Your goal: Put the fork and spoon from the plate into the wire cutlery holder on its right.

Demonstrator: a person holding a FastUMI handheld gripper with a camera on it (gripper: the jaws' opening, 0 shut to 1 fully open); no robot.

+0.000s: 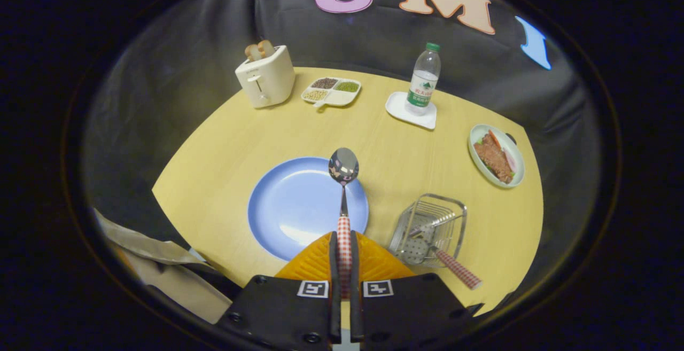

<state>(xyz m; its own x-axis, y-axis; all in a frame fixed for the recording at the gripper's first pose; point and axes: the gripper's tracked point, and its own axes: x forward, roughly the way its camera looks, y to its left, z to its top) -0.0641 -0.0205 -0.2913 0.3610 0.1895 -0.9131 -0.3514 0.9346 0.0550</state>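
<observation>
My fingers pinch the spoon by its checked handle, bowl out over the blue plate, while the fork seemingly lies tilted in the wire cutlery holder to the right.

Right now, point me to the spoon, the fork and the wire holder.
spoon (343, 165), gripper view, on its bowl; fingers shut on its handle.
fork (457, 268), gripper view, on its checked handle.
wire holder (459, 207), gripper view, on its far rim.

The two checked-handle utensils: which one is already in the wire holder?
The fork lies in the wire holder, right of the blue plate. The spoon is held in the tool, above the plate.
</observation>
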